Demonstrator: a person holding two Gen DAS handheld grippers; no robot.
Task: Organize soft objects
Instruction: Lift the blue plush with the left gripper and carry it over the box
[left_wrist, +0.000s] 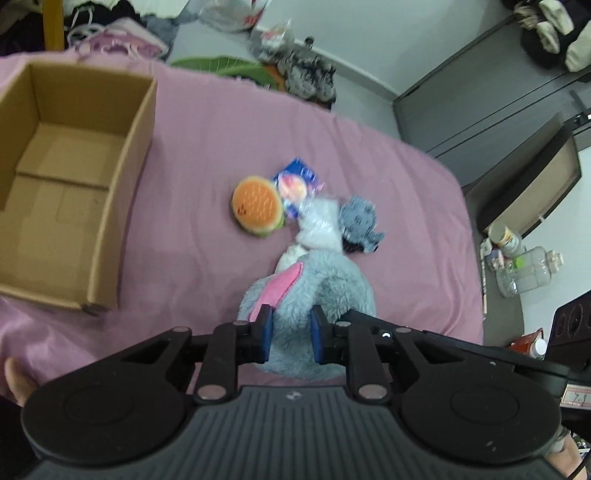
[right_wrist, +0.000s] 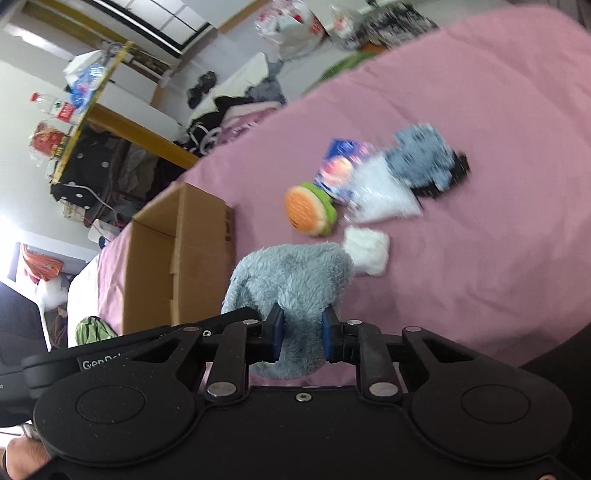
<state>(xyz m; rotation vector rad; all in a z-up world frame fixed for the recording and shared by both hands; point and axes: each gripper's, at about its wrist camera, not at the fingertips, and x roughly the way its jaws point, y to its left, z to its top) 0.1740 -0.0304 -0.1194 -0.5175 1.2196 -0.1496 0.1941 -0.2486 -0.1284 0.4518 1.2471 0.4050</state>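
Observation:
A fluffy light-blue plush toy (left_wrist: 325, 295) with a pink ear lies on the pink bedspread (left_wrist: 207, 155). My left gripper (left_wrist: 291, 334) is shut on its fur, and my right gripper (right_wrist: 302, 338) is shut on the same blue plush (right_wrist: 295, 280) from another side. Beyond it lie a burger plush (left_wrist: 258, 208) (right_wrist: 308, 214), a blue printed packet (left_wrist: 297, 181) (right_wrist: 340, 166), a white soft pouch (left_wrist: 321, 225) (right_wrist: 380, 199), a small white plush piece (right_wrist: 367, 249) and a grey-blue furry toy (left_wrist: 360, 225) (right_wrist: 424, 162). An open, empty cardboard box (left_wrist: 66, 177) (right_wrist: 177, 258) stands to the left.
The bed's edge drops off to the right toward a dark cabinet (left_wrist: 480, 96) and a low table with jars (left_wrist: 524, 266). Clothes and plastic bags (right_wrist: 288, 29) pile on the floor beyond the bed. A person's hand (right_wrist: 22, 458) holds the right gripper.

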